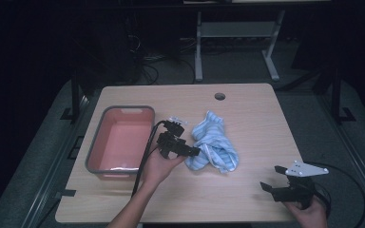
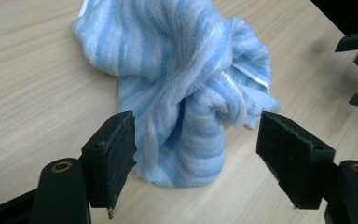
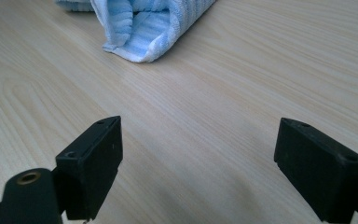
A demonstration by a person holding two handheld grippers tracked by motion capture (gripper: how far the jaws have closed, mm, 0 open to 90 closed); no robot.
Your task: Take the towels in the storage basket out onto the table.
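- High view: the left gripper [image 1: 196, 152] sits right at the near-left edge of a crumpled blue-and-white striped towel [image 1: 214, 145] on the pale wood-grain bench [image 1: 252, 114]. Just behind the left gripper's hand, on its far side from the towel, stands a pink tub [image 1: 121, 140] with a grey rim, rectangular with rounded corners and looking like smooth plastic. The right gripper [image 1: 272, 178] hovers well apart from the towel, toward the near right corner of the bench, jaws spread and holding nothing.
- Left gripper view: the left gripper [image 2: 196, 151] has its 2 black jaws wide apart, and a bunched, upright fold of the towel [image 2: 186, 93] stands between and just ahead of them. The cloth is soft, ribbed terry, twisted into a loose heap. I'd judge the step in hand is the approach to grasp; the next move calls for easing forward a little so the fold sits fully between the pads, then closing on it.
- Right gripper view: the right gripper [image 3: 198, 163] is open over bare bench, with 1 rolled end of the towel [image 3: 144, 28] well ahead and up to the left of its jaws. It looks idle for now; it would have to travel forward to help.
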